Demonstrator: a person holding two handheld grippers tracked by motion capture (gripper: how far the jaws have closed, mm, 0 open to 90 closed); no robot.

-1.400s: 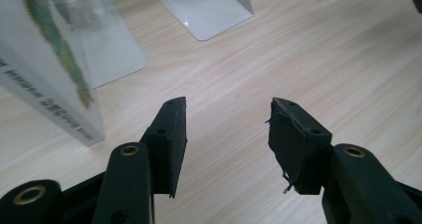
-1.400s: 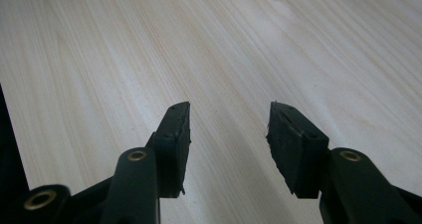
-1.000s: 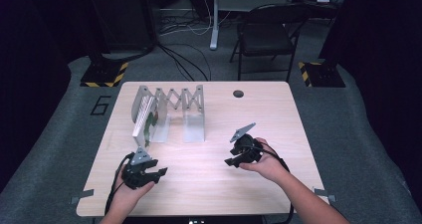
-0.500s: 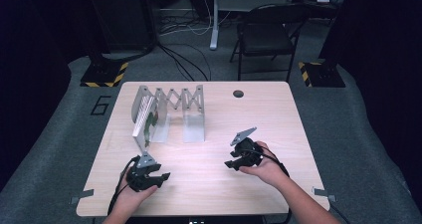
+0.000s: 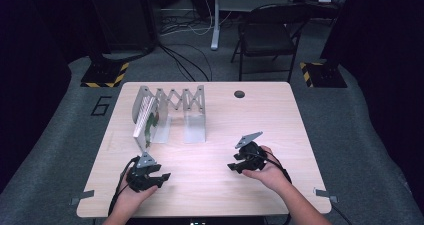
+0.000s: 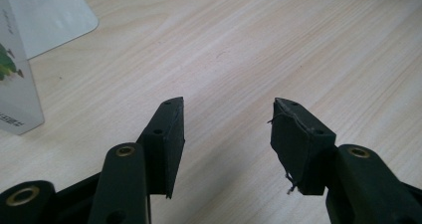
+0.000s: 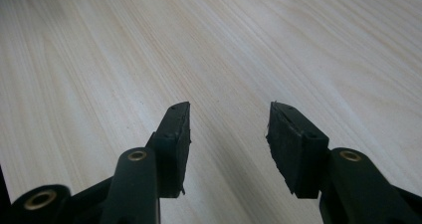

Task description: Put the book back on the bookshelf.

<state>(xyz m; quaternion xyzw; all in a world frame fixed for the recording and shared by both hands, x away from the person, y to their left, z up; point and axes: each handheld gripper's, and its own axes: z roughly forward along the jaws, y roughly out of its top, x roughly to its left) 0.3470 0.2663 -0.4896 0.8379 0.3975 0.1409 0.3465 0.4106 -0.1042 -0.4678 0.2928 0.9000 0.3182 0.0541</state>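
White card, one of a kind, leans upright in the left end of the single grey metal rack, its long axis running from the rack's back toward the near table edge. Two grippers hover over the wood nearer the person than the rack: the left gripper just before the card's near end, the right gripper off to the rack's right. Both sets of jaws stand parted, with nothing between them.
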